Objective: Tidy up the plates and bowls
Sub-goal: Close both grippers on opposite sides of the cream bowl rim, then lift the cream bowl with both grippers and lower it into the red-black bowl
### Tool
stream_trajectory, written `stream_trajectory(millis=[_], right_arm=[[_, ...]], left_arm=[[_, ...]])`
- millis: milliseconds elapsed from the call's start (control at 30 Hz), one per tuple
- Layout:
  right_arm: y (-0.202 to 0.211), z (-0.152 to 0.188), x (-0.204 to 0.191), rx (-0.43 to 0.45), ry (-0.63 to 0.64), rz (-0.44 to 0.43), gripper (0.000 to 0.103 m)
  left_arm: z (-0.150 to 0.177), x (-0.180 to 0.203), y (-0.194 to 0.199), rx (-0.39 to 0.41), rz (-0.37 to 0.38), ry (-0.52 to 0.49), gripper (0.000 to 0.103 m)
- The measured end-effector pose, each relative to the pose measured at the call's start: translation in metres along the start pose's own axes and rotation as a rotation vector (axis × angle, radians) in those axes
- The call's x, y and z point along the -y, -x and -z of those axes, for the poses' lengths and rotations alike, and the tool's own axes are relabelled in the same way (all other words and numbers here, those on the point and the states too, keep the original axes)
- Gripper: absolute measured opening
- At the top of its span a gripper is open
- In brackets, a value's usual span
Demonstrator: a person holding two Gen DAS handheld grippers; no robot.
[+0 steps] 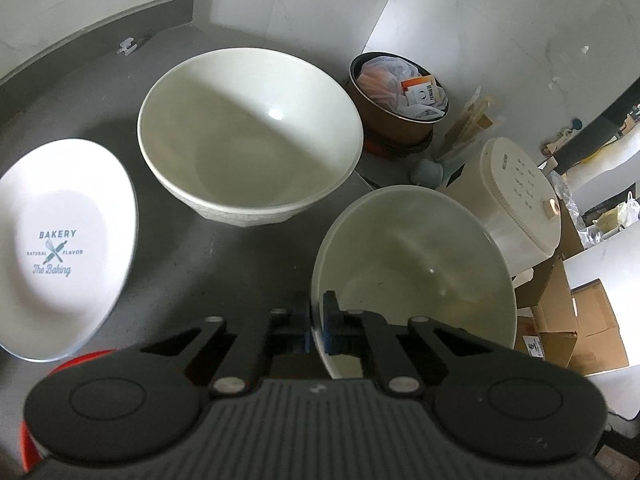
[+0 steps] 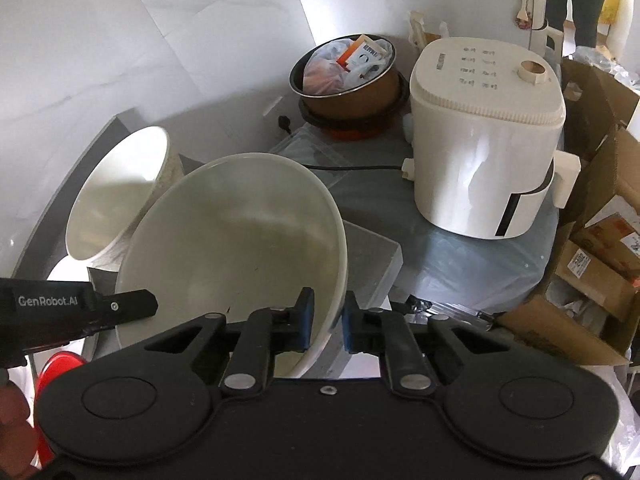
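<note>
My left gripper (image 1: 319, 324) is shut on the near rim of a pale green bowl (image 1: 412, 272), which is held tilted past the right edge of the dark counter (image 1: 200, 264). In the right wrist view the same bowl (image 2: 232, 240) fills the middle. My right gripper (image 2: 327, 322) straddles its right rim, one blue pad inside and one outside, with a gap showing, so it is open. The left gripper's finger (image 2: 132, 304) reaches the bowl from the left. A larger white bowl (image 1: 248, 140) stands upright on the counter behind. A white "BAKERY" plate (image 1: 64, 236) lies at the left.
A brown pot (image 2: 348, 76) stuffed with plastic bags sits at the back. A white electric cooker (image 2: 484, 140) stands on a covered surface to the right, its cord running left. Cardboard boxes (image 2: 600, 240) crowd the far right. A red object (image 1: 72, 360) lies below the plate.
</note>
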State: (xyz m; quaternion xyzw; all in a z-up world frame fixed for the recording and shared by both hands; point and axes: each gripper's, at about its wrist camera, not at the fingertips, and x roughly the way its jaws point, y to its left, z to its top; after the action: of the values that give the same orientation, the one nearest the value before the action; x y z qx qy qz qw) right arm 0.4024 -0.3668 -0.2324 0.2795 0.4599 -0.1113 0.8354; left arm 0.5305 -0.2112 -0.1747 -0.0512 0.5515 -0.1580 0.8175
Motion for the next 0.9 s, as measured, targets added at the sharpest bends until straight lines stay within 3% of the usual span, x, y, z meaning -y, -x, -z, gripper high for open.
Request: stream_trajectory(millis=[400, 900], right_arm=[[0.032, -0.007, -0.004, 0.058, 0.008, -0.022, 0.014], [0.103, -0.005, -0.019, 0.13, 0.099, -0.158, 0.016]], left_arm=[[0.0, 0.0, 0.027, 0.035, 0.032, 0.019, 0.005], [0.026, 0.001, 0.117, 0.194, 0.024, 0.082, 0.005]])
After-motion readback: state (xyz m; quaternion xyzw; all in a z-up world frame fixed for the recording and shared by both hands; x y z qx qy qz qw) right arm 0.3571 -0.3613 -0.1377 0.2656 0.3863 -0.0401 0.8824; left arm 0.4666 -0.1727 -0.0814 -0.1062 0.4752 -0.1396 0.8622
